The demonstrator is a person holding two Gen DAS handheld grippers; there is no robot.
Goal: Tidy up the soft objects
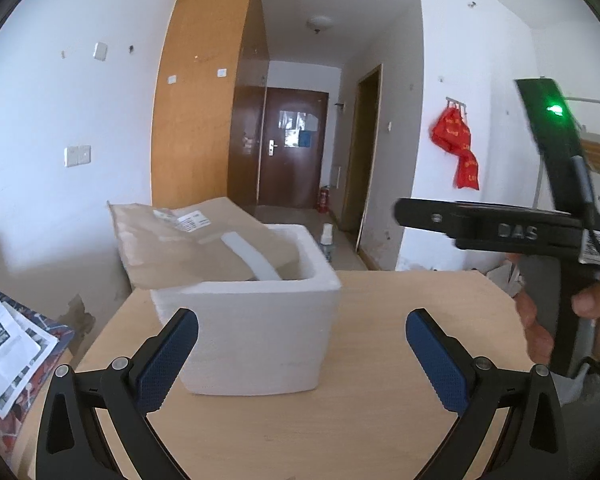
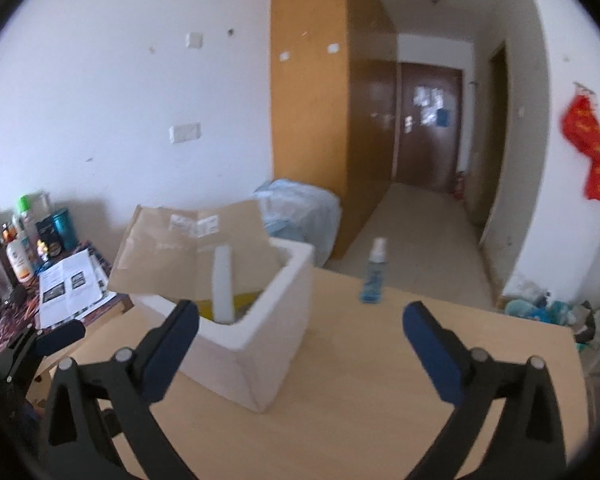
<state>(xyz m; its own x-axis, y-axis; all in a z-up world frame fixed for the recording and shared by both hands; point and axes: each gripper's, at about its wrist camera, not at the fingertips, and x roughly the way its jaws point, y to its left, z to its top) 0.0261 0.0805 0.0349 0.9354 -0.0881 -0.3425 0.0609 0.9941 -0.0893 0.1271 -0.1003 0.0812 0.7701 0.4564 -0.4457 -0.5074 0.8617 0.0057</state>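
Observation:
A white foam box [image 1: 256, 332] stands on the light wooden table [image 1: 380, 408]. A brown padded mailer [image 1: 180, 240] leans out of the box's far left side, and a white strip [image 1: 252, 258] rests against it. My left gripper [image 1: 302, 320] is open in front of the box and holds nothing. My right gripper [image 1: 412, 212] hovers side-on at the right, held by a hand [image 1: 536, 320]. In the right wrist view the box [image 2: 276, 332], mailer [image 2: 188, 252] and strip [image 2: 224, 284] lie ahead left. The right gripper [image 2: 300, 316] is wide open and empty. Something yellow [image 2: 244, 300] shows inside the box.
A blue spray bottle [image 2: 374, 276] stands near the table's far edge. A low side table at the left carries printed sheets [image 2: 68, 288] and several bottles [image 2: 20, 256]. A bin with a blue plastic liner [image 2: 304, 216] is behind the box. Clutter lies on the floor at right [image 2: 540, 308].

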